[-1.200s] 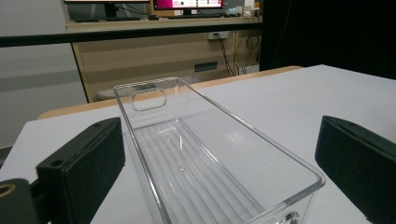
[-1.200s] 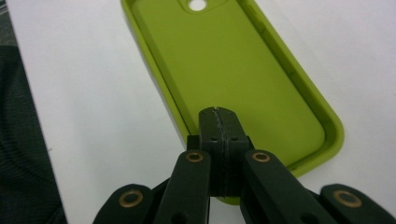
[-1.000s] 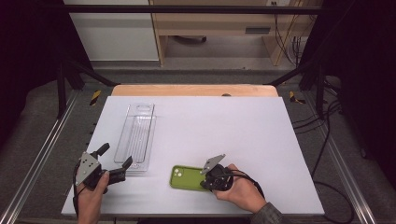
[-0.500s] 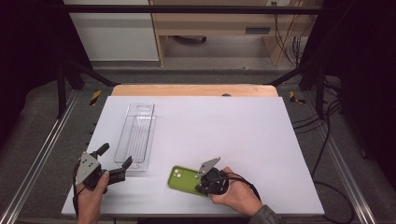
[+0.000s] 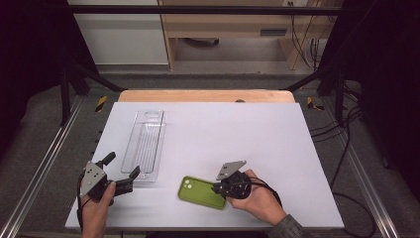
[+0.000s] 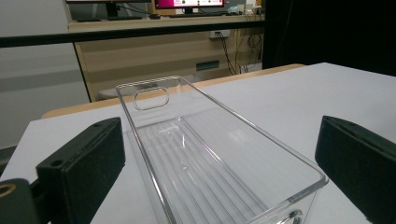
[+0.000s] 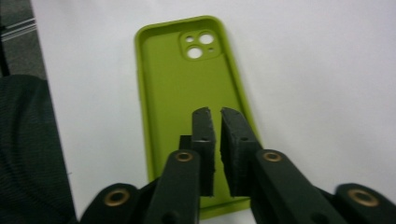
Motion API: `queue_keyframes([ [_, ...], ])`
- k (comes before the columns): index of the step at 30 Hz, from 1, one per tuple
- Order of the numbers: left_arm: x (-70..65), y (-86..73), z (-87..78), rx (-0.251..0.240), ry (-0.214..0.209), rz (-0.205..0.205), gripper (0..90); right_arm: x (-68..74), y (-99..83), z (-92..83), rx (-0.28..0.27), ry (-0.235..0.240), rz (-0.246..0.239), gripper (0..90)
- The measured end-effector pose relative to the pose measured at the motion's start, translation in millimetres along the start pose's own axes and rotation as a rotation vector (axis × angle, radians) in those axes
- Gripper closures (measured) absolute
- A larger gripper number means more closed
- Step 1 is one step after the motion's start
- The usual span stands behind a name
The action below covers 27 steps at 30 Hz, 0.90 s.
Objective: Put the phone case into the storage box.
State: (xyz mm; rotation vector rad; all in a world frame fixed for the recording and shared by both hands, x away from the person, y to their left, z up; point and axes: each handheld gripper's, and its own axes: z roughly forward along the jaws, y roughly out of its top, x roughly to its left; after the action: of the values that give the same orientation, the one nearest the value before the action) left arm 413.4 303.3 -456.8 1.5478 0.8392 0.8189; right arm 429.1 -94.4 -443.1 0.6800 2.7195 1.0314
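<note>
Currently your right hand-held gripper sits in the lower middle of the high view, at the right-hand end of the green phone case. The case lies flat on the white surface, hollow side up, with its camera cut-outs at the end away from that gripper. In the right gripper view the case runs from the upper middle of the frame down to the bottom edge, and your right hand-held gripper hangs over its lower half. The jaws have just been opening; a narrow slit now shows between the two black tips, and nothing sits in it. The pads do not press on the case, and whether the tips touch its inner face cannot be told.

Your left hand-held gripper is in the lower left of the high view, jaws spread wide and holding nothing. It points at the near short end of the clear plastic bin, which stands empty on the surface, well apart from the case to its right. In the left gripper view the bin fills the centre, its ribbed floor and handle slot visible, with one black jaw at the lower left and one at the right edge, both clear of its walls.
</note>
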Motion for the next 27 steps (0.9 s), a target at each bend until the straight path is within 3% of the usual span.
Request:
queue_keyframes([
  [3, 0.0, -0.2, 0.0, 0.002, -0.001, -0.002, 1.3, -5.5, 1.3, -1.8, 0.0, -0.019, 0.002, 70.7],
  [4, 0.1, 0.1, -0.6, 0.001, 0.0, 0.001, 1.3, -10.6, 3.4, -3.7, 0.002, -0.03, 0.0, 60.9],
  [6, 0.2, 0.1, -0.6, -0.001, 0.0, 0.001, 1.3, -13.1, 4.7, -4.6, 0.004, -0.036, -0.004, 57.2],
  [7, 0.3, -0.1, -0.6, -0.001, 0.0, -0.001, 1.2, -17.7, 7.4, -6.3, 0.003, -0.067, -0.015, 46.1],
  [8, 0.6, -0.2, -0.5, 0.003, 0.005, -0.001, 1.3, -19.7, 8.5, -7.1, 0.002, -0.09, -0.018, 40.3],
  [15, 0.3, -0.3, -0.3, 0.006, 0.004, 0.001, 1.3, -30.5, 14.6, -8.3, 0.02, -0.155, -0.009, 18.0],
  [21, 0.7, -0.4, -0.5, 0.006, 0.006, 0.0, 1.3, -39.1, 14.8, -4.7, 0.052, -0.135, 0.028, 10.4],
  [27, 0.3, -0.2, -0.4, 0.006, 0.005, 0.003, 1.2, -43.8, 13.3, -2.4, 0.077, -0.12, 0.032, 12.6],
])
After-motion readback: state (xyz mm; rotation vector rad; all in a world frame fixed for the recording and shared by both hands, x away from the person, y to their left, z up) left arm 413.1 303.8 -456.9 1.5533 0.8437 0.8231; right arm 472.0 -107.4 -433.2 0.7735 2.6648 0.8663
